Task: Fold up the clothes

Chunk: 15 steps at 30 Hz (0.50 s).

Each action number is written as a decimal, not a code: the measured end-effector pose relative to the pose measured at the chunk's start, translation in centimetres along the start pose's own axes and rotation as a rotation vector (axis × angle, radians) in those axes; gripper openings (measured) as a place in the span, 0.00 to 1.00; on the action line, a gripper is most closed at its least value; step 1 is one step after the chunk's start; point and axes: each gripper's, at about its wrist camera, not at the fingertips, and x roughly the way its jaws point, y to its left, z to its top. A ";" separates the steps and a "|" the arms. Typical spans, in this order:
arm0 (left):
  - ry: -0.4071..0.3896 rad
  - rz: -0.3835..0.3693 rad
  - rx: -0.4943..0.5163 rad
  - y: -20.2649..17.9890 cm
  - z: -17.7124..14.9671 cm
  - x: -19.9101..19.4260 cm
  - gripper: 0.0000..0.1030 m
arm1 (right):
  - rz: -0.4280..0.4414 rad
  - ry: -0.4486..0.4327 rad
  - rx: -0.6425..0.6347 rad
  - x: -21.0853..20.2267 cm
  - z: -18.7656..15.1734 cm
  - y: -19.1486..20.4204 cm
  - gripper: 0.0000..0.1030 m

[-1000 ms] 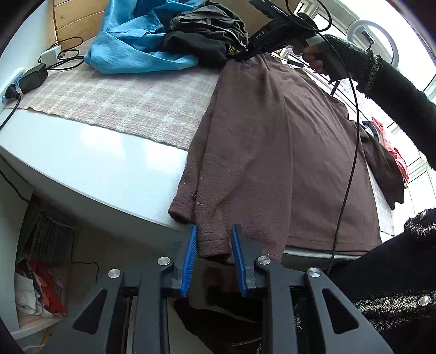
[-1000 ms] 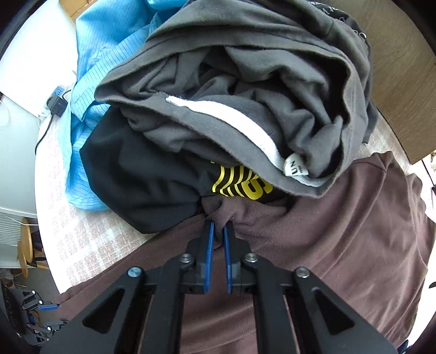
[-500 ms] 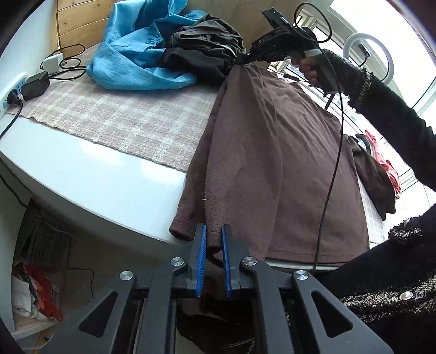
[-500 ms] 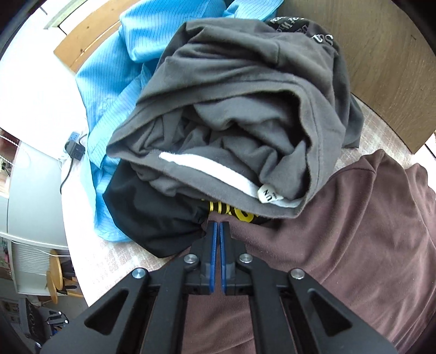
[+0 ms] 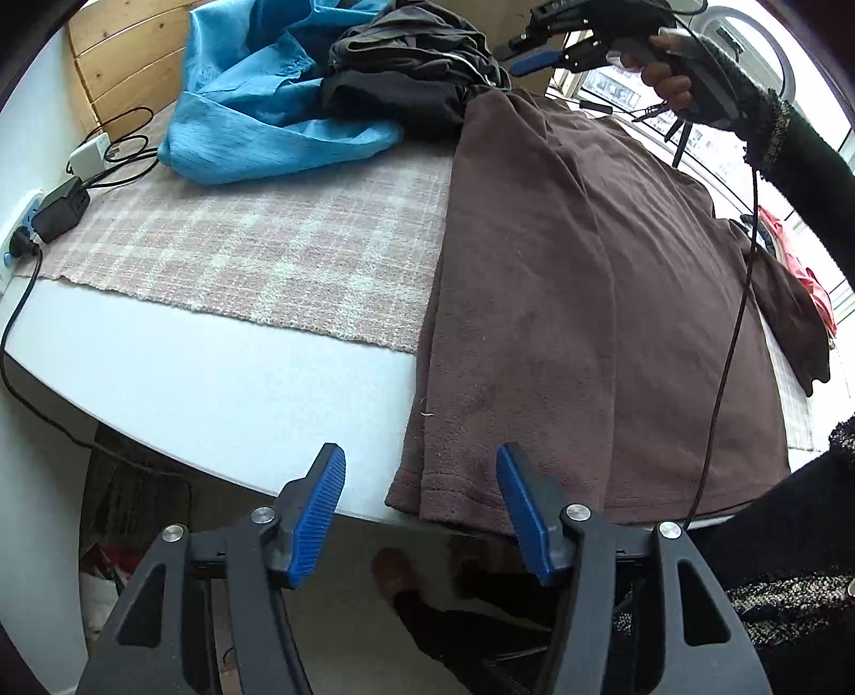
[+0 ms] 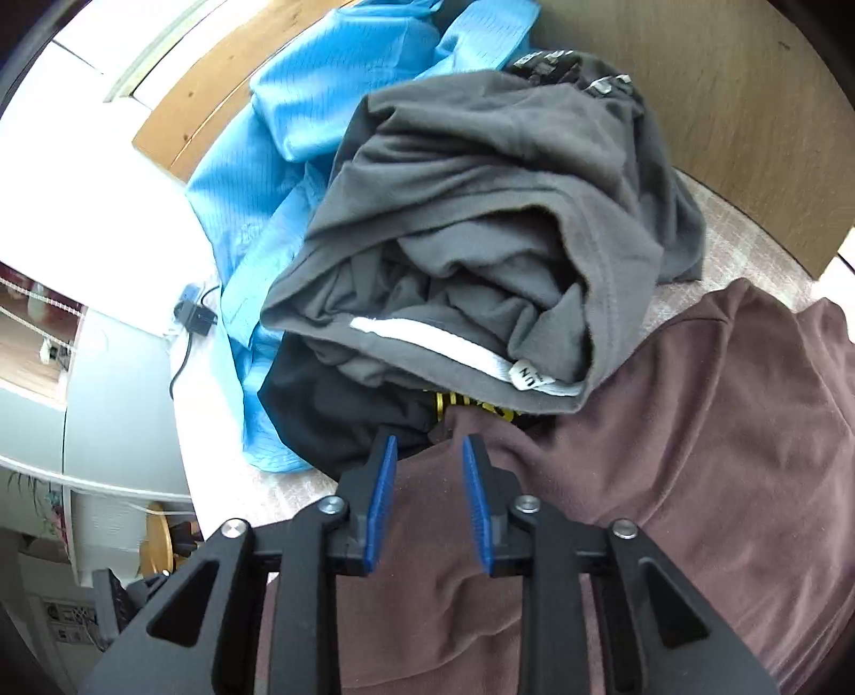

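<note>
A brown long-sleeved top [image 5: 588, 278] lies flat along the table, its left side folded inward, its hem hanging slightly over the near edge. My left gripper [image 5: 419, 481] is open and empty just in front of the hem corner. My right gripper [image 6: 427, 454] is open and empty above the top's [image 6: 668, 454] far corner, next to the clothes pile. In the left wrist view the right gripper [image 5: 521, 51] hovers above that far corner.
A pile of grey [image 6: 481, 240] and black [image 6: 331, 417] garments and a blue shirt [image 5: 256, 107] sits at the table's far end. A checked cloth [image 5: 240, 251] covers the white table [image 5: 187, 385]. Chargers and cables [image 5: 59, 208] lie at the left edge. Red fabric [image 5: 812, 283] lies at right.
Both grippers were shut on the brown top's edge, pulling it taut. Both have opened and let go, and the top lies on the table. The right gripper has lifted slightly.
</note>
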 end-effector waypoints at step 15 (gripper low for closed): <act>-0.064 -0.140 0.045 -1.4 0.2 -3.7 0.11 | -0.221 0.083 -0.235 5.1 0.3 2.3 0.08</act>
